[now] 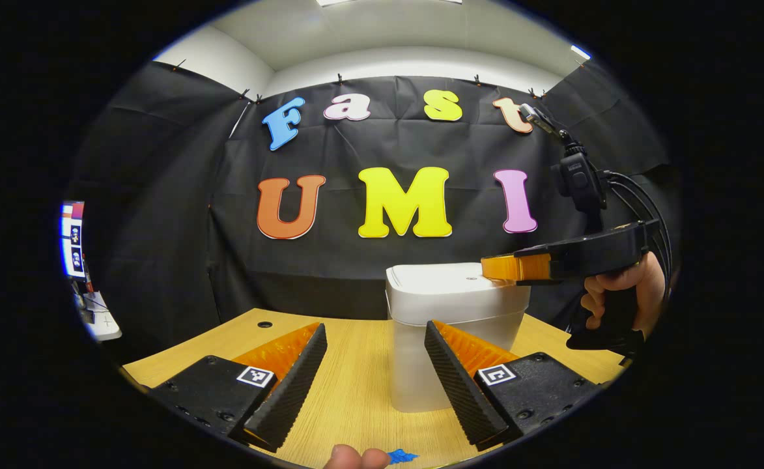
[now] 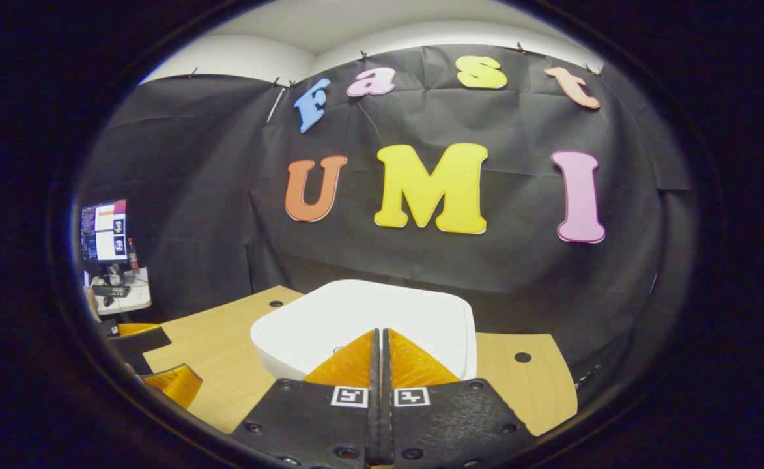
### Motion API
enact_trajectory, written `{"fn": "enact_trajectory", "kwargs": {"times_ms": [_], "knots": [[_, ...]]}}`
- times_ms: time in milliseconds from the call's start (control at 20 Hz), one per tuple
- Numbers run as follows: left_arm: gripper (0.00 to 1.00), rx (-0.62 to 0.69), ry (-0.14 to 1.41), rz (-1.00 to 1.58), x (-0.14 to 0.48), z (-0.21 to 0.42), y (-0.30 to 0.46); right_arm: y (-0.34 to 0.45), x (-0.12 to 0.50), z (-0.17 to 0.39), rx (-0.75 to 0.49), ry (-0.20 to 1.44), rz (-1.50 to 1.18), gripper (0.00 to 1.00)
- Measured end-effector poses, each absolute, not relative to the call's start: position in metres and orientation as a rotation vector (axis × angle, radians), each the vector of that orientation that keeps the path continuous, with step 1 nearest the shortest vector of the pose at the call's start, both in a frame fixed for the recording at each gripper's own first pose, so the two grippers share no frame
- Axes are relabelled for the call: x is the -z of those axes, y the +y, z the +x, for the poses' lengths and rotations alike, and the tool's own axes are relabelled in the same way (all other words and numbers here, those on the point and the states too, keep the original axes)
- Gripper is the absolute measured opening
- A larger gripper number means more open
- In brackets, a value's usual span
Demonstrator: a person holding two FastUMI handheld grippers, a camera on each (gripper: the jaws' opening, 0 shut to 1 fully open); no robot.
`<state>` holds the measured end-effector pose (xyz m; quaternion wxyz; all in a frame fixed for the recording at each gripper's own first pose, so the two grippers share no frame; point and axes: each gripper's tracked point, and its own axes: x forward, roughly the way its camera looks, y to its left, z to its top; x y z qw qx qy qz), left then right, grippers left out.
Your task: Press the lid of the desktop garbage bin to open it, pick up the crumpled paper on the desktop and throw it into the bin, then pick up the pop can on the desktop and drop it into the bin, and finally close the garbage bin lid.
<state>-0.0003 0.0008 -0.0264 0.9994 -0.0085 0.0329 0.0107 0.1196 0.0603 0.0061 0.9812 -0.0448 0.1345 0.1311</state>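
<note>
Right claw [image 2: 380, 339] is clenched tight, fingers pressed together with nothing between them, tips poised over the near edge of the white plastic desktop bin's lid [image 2: 362, 319], which looks closed. The smart play, I'd say: push straight down on the lid with the closed tips, then lift off so it can spring up. Left claw [image 1: 375, 365] hangs released, the white bin [image 1: 450, 326] upright just beyond on the pale wooden desk [image 1: 355, 391]. The left gripper view adds the hand [image 1: 622, 293] holding the right claw level above the lid.

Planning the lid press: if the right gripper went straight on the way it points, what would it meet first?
Probably the bin lid: the shut right gripper points over it from just above, though contact is unclear.
</note>
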Motion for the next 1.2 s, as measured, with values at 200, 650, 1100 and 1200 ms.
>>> {"fn": "enact_trajectory", "kwargs": {"times_ms": [200,650,1100,1200], "knots": [[0.98,-0.008,0.088,-0.065,0.039,0.007,-0.003,0.059,0.002,0.119,-0.269,0.281,-0.140,0.00],[0.98,-0.002,0.130,-0.081,0.052,0.011,-0.009,0.060,-0.052,0.099,-0.240,0.079,-0.031,0.69],[0.97,0.014,0.144,-0.048,0.063,0.008,-0.017,0.044,-0.073,0.064,-0.172,-0.108,-0.076,0.95],[0.98,0.014,0.142,-0.045,0.064,0.007,-0.017,0.043,-0.067,0.051,-0.159,-0.114,-0.074,0.95]]}}
